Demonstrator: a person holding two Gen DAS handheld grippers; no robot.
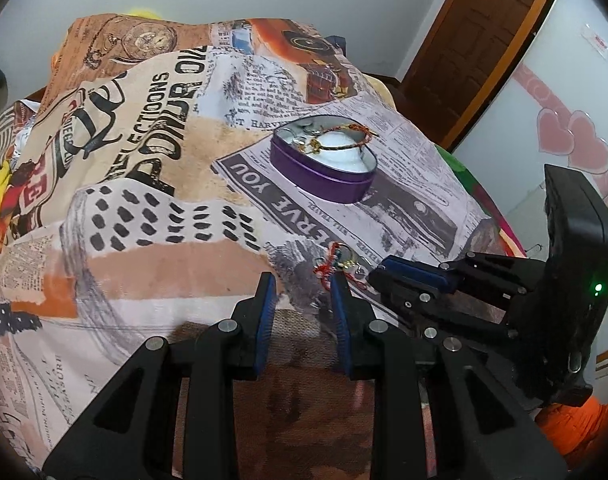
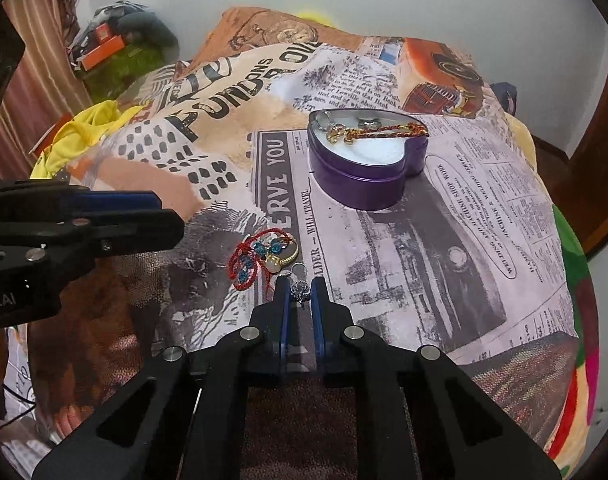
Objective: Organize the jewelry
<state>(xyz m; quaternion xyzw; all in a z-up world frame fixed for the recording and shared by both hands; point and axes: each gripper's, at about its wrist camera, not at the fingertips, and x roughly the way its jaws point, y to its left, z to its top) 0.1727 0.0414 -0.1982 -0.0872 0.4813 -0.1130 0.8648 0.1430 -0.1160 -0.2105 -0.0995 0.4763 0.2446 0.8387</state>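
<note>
Jewelry lies in a small heap just ahead of my right gripper (image 2: 300, 289): a red cord bracelet with blue beads (image 2: 252, 258), a gold round pendant (image 2: 284, 255) and a small silver ring-shaped earring (image 2: 299, 280). My right jaws stand narrowly apart with the silver earring between their tips; whether the pads actually press on it I cannot tell. Farther ahead and slightly right of that gripper sits a purple heart-shaped tin (image 2: 364, 168) with white padding, and across its open top lies a red-and-gold cord bracelet (image 2: 384, 131) beside some silver pieces at the far rim.

My left gripper (image 1: 304, 286) has its jaws clearly apart and holds nothing; the cloth shows between the blue pads (image 1: 265, 304). The red cord bracelet sits just beyond its right fingertip, near it, though contact is unclear.

From the left wrist view I see my right gripper from the side, its fingers reaching toward the heap, but the earring between them is too small to make out. The right wrist view shows that earring plainly, and shows my left gripper only as a dark shape at the left edge. Everything rests on a newspaper-print cloth (image 2: 484, 220).
</note>
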